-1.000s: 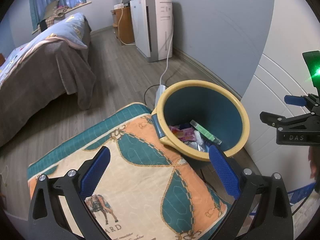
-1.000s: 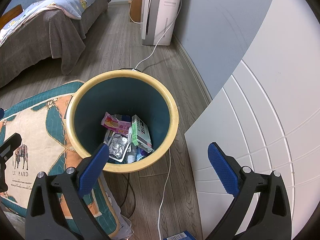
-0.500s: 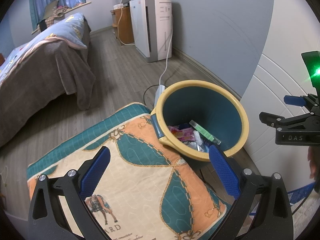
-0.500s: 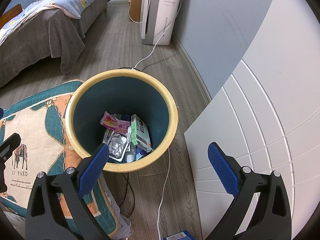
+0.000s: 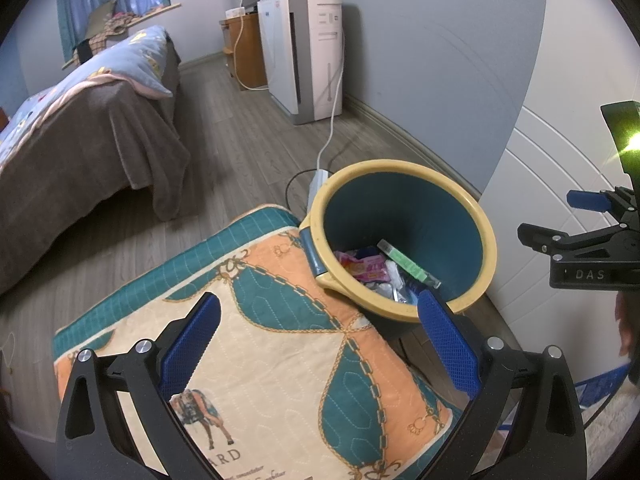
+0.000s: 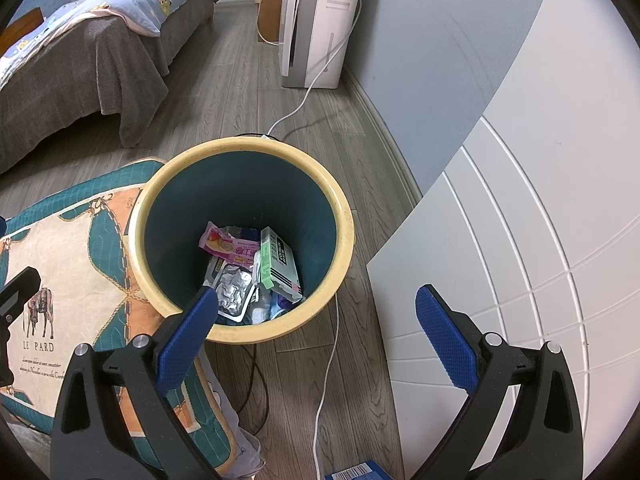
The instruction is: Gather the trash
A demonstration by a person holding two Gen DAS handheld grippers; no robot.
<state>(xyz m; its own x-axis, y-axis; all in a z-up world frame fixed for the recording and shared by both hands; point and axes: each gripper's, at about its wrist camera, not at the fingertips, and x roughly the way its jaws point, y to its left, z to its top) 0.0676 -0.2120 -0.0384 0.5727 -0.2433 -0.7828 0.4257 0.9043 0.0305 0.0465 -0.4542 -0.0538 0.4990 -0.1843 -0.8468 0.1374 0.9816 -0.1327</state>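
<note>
Several pieces of trash (image 6: 256, 268) lie at the bottom of the bin (image 6: 344, 236), a round teal bucket with a yellow rim that stands upright on the wooden floor (image 6: 256, 92), mouth facing up. Among them a green-and-white carton (image 6: 278, 258) leans with its long axis running from the far wall of the bin down toward the near rim, a pink wrapper (image 6: 228, 245) lies just left of it, and a crumpled foil pack (image 6: 232, 290) sits nearer the rim.

Right tool (image 6: 316, 340) hangs above the bin's near edge, pointing down and forward, its blue pads spread wide with nothing between them; the left pad overlaps the rim in view. Left tool (image 5: 320, 348) is held over a patterned cushion (image 5: 280, 344) that touches the bin's left side, angled toward the bin, its pads likewise wide apart and empty. In the left wrist view the right tool shows at the frame's edge, beside a white panelled door (image 6: 520, 240).

Behind the bin a white cable (image 6: 320, 68) runs to a white appliance (image 6: 320, 20) against the blue wall. A bed (image 6: 80, 52) stands well apart to the left.
</note>
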